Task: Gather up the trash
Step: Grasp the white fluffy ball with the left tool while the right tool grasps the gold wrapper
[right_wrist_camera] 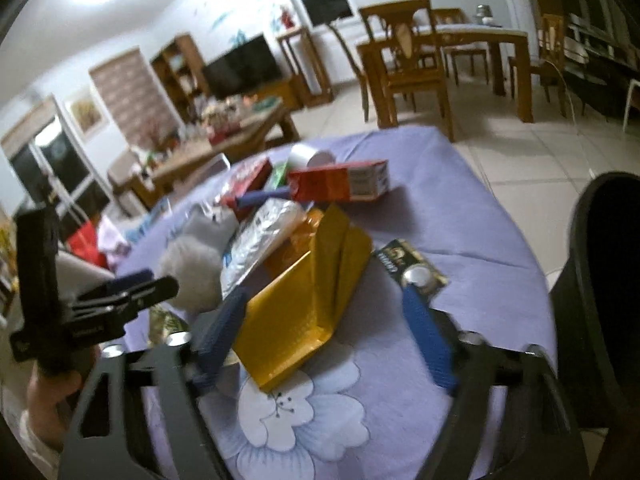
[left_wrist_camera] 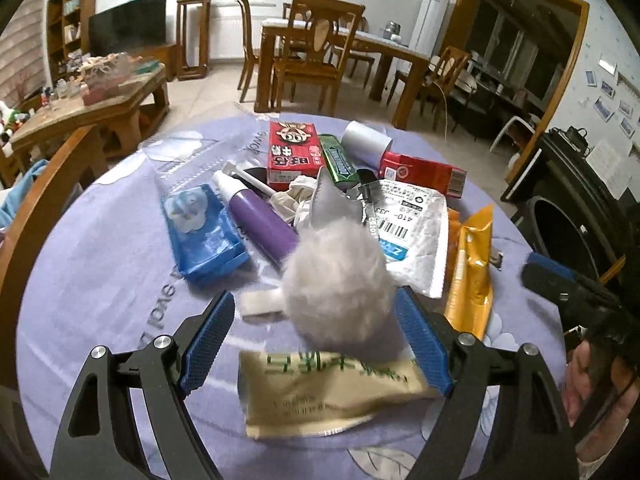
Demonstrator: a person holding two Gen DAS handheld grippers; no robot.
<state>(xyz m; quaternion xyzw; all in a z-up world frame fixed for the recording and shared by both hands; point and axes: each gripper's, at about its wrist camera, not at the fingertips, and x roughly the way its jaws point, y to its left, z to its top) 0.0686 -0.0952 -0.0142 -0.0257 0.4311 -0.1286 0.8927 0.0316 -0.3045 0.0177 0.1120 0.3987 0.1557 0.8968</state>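
Trash: crinkly gold foil pouch (right_wrist_camera: pixel 304 312) between spread right hand-held gripper (right_wrist_camera: pixel 324 320); left hand-held gripper (left_wrist_camera: pixel 316 320) spread around fluffy pompom (left_wrist_camera: pixel 336 284).

Home living and dining room, wooden dining table (left_wrist_camera: pixel 400 50) with chairs (left_wrist_camera: pixel 312 60) far, television (left_wrist_camera: pixel 128 28) and bookshelf (left_wrist_camera: pixel 68 20) far left, cluttered coffee table (left_wrist_camera: pixel 100 100) left, tiled floor (right_wrist_camera: pixel 520 152).

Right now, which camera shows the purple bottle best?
The left wrist view: the purple bottle lies in full sight beside the blue tray, white cap included. In the right wrist view I cannot find it; the pile hides that spot.
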